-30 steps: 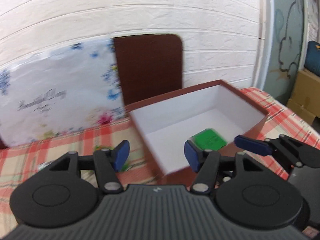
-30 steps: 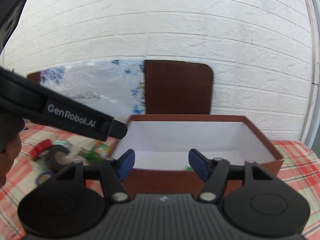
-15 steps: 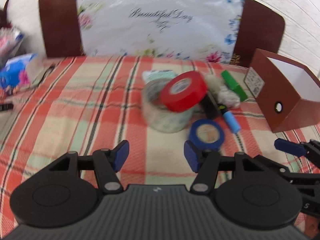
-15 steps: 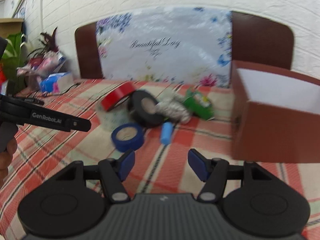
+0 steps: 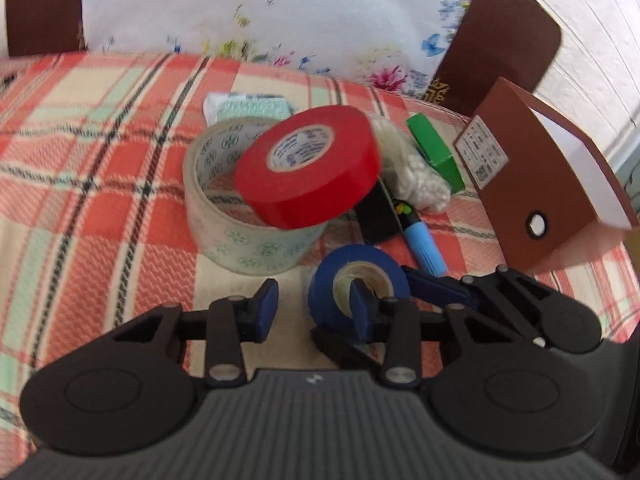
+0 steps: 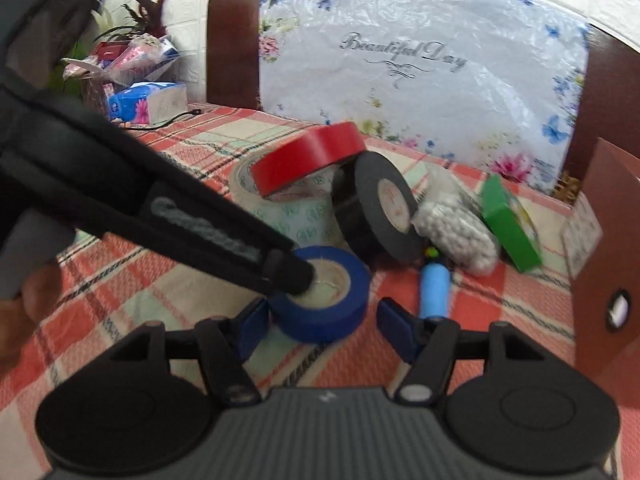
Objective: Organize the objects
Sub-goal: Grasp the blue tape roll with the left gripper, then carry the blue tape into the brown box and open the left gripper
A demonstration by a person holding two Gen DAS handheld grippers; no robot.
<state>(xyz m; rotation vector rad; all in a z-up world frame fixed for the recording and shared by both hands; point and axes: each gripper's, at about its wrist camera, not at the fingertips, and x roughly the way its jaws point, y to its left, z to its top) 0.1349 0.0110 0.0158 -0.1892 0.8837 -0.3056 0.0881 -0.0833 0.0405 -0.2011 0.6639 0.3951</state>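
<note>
- Left wrist view: a red, cream and green checked tablecloth (image 5: 100, 160) covers the table, and everything else lies on it.
- A brown cardboard box with a white inside (image 5: 532, 184) stands open at the right, well apart from the tape rolls.
- The left gripper (image 5: 312, 312) has one finger down in the core of the small blue tape roll (image 5: 356, 268) and the other outside it. Its jaws have just been closing, with the roll's wall between them. The outer pad is not yet touching, so nothing is grasped.
- The right gripper (image 6: 325, 320) is released and straddles the same blue roll, which lies flat on the cloth near both cameras.
- A wide clear printed tape roll (image 5: 240, 240) lies flat behind the blue one.
- A red tape roll (image 5: 308, 184) leans tilted on the clear roll's rim.
- A black tape roll (image 6: 372, 208) stands on edge beside the red one.
- A green carton (image 5: 434, 148), a white knobbly bundle (image 5: 408, 172) and a light-blue marker (image 5: 424, 248) lie between the rolls and the box.
</note>
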